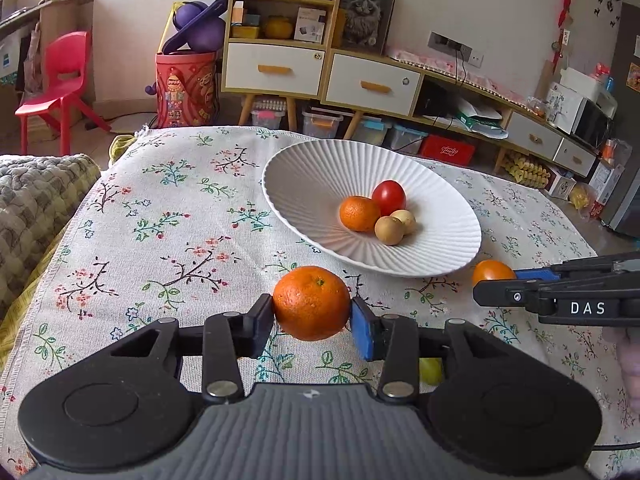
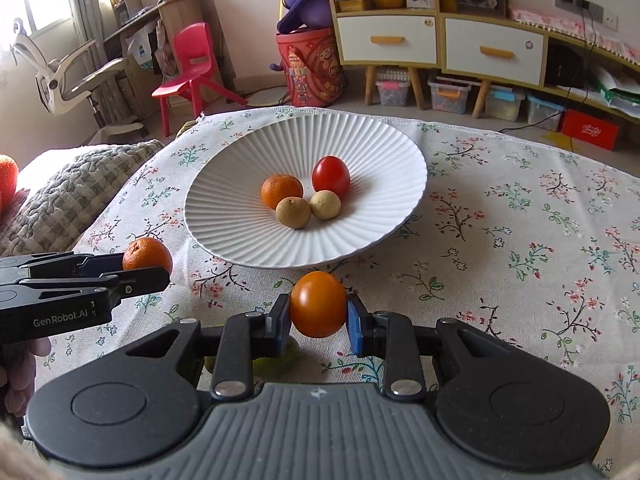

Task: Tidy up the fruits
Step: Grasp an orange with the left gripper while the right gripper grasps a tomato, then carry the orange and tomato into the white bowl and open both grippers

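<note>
My left gripper (image 1: 312, 320) is shut on a mandarin orange (image 1: 311, 302), held just above the flowered tablecloth in front of the white ribbed plate (image 1: 304, 168). My right gripper (image 2: 318, 314) is shut on an orange tomato (image 2: 318, 304) near the plate's front rim (image 2: 224, 248). The plate holds a small mandarin (image 2: 281, 191), a red tomato (image 2: 331, 174) and two tan longans (image 2: 293, 212). The left gripper and its mandarin (image 2: 147, 254) show at the left of the right wrist view. The right gripper's tomato (image 1: 493, 272) shows at the right of the left wrist view.
A green fruit (image 2: 276, 360) lies on the cloth under the right gripper, partly hidden; it also shows in the left wrist view (image 1: 431, 371). A knitted grey blanket (image 1: 36, 196) lies left of the table. Shelves, drawers and a red chair (image 1: 60, 80) stand beyond the far edge.
</note>
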Tool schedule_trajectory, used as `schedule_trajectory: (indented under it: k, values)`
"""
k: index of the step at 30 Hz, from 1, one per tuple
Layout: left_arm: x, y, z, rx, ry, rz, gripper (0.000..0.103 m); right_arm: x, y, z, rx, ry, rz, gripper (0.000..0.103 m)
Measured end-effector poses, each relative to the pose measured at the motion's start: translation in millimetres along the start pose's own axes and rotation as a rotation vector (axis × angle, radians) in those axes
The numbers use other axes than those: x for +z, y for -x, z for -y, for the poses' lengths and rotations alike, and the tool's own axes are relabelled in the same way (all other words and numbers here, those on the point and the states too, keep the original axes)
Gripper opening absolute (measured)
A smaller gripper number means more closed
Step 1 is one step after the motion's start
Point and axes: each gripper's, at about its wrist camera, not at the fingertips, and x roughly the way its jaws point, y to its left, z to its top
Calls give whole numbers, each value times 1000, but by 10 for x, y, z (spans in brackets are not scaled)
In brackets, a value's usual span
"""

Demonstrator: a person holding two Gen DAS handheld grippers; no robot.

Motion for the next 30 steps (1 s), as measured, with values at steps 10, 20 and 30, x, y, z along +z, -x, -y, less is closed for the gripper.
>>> schedule_trajectory:
  k: [10, 20, 30]
  values:
    - [244, -71, 210, -38, 1, 42, 28, 240, -24, 18, 20, -5, 56, 26]
    - [332, -351, 243, -48, 23, 15, 28, 365, -190, 127, -11, 14, 60, 26]
    - [358, -542, 312, -53, 9, -4, 28, 422, -381, 196, 10, -10, 54, 26]
